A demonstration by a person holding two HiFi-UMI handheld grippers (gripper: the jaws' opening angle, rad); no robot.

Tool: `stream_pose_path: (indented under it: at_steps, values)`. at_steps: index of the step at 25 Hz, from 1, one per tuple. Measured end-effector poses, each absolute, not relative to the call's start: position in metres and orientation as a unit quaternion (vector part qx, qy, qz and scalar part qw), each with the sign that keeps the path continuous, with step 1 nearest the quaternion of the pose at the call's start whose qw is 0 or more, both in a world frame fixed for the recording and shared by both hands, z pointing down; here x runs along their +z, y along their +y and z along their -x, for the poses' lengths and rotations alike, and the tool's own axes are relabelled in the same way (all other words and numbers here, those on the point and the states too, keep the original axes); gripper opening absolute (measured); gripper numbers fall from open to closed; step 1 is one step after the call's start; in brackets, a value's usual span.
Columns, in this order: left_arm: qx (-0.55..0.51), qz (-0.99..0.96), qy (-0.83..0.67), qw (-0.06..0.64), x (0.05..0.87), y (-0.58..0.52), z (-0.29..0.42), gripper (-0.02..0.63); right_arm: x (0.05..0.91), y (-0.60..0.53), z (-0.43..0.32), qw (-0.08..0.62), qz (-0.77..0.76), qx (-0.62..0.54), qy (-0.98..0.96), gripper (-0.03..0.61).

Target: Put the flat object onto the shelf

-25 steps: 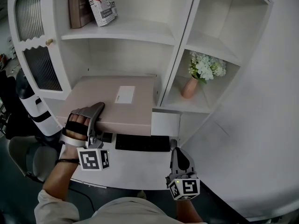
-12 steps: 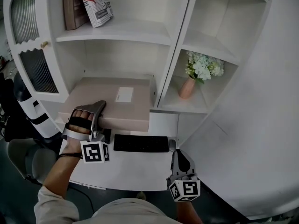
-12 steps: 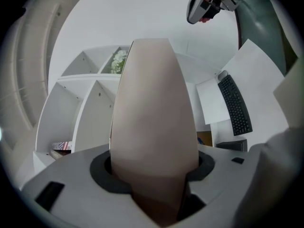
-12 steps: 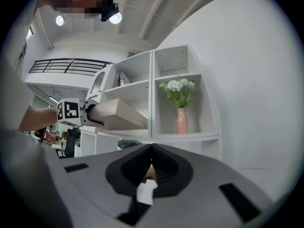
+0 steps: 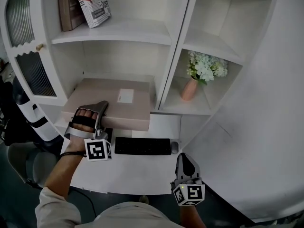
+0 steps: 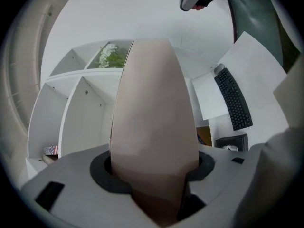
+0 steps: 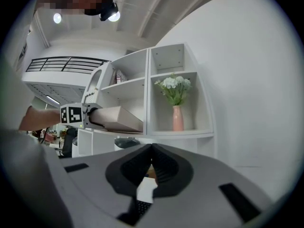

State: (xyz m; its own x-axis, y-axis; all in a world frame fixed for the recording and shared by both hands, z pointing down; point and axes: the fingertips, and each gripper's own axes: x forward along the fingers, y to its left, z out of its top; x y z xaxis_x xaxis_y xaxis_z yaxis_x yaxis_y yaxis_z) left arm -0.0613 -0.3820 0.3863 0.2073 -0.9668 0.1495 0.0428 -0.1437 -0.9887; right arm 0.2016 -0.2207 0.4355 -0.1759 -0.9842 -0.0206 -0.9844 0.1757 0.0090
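The flat object is a wide beige box (image 5: 111, 103) with a white label. It lies level, with its far end inside the lower-left compartment of the white shelf unit (image 5: 164, 75). My left gripper (image 5: 99, 118) is shut on the box's near-left edge. In the left gripper view the box (image 6: 154, 113) fills the middle and the left gripper (image 6: 154, 175) clamps it from both sides. My right gripper (image 5: 185, 165) hangs shut and empty over the desk's front right. In the right gripper view the right gripper (image 7: 151, 167) has its jaws together, and the box (image 7: 118, 119) shows beyond.
A black keyboard (image 5: 142, 146) and a mouse (image 5: 174, 147) lie on the white desk (image 5: 128, 172) under the box. A pink vase of flowers (image 5: 192, 87) stands in the right compartment. Books (image 5: 83, 4) lean on the upper shelf. A glass cabinet door (image 5: 28, 61) is at left.
My left gripper and the box have moved a little forward, away from the keyboard and toward the shelf. The right gripper has stayed where it was.
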Motion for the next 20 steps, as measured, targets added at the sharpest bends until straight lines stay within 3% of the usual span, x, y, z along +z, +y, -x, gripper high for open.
stream_pose_path:
  at_steps: [20]
  values:
    - [-0.509,0.593,0.369,0.503,0.414,-0.422,0.051,0.324,0.445,-0.231,-0.218,0.001,0.649,0.001,0.761,0.003]
